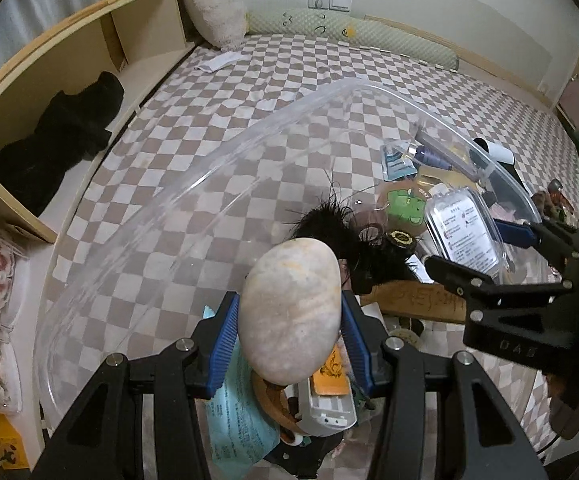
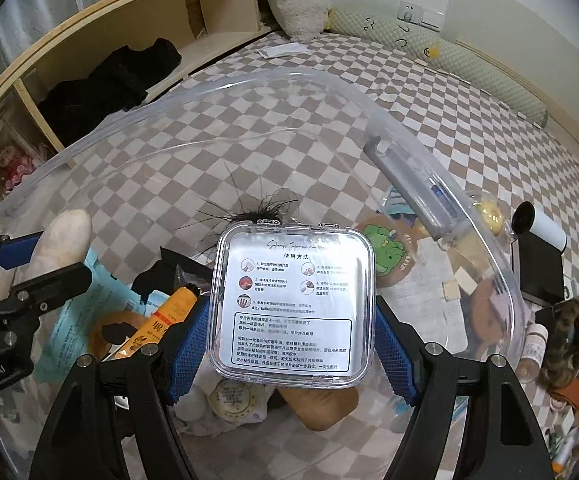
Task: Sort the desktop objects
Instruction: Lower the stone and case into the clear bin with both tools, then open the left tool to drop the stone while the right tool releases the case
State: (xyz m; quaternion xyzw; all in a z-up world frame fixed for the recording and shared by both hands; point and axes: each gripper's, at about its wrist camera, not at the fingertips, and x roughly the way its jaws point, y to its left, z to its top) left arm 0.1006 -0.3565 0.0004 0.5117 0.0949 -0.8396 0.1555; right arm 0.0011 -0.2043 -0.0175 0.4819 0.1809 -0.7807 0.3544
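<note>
Blue ribbed pads of our left hand-held gripper (image 1: pixel 289 322) press on both sides of a smooth, pale stone (image 1: pixel 291 312), which we hold above the clear plastic bin (image 1: pixel 193 184). Our right hand-held gripper (image 2: pixel 291 344) clamps a clear square case (image 2: pixel 291 304) by its 2 side edges; the case's printed instruction sheet faces the camera, and the case hangs over the same bin. In the left wrist view the right hand-held gripper reaches in from the right edge with the case, just beside the stone.

The bin sits on a bed with a brown-and-white checkered sheet (image 1: pixel 273 68), and its curved transparent rim sweeps round both views. Inside it, below our tools, we see a tuft of black hair (image 1: pixel 329 220), a green cartoon coaster (image 2: pixel 387 250), an orange tube (image 2: pixel 169 316), a light-blue printed packet (image 1: pixel 235 412) and a roll of brown tape (image 2: pixel 107 334). A long clear pen case (image 2: pixel 413 188) leans against the bin's far wall.

Outside the bin on the right stand a black-and-white lint roller (image 2: pixel 541 232) and a few small bottles (image 2: pixel 535 344). A wooden shelf (image 1: pixel 69 48) with a black garment (image 1: pixel 61 132) runs along the left of the bed.
</note>
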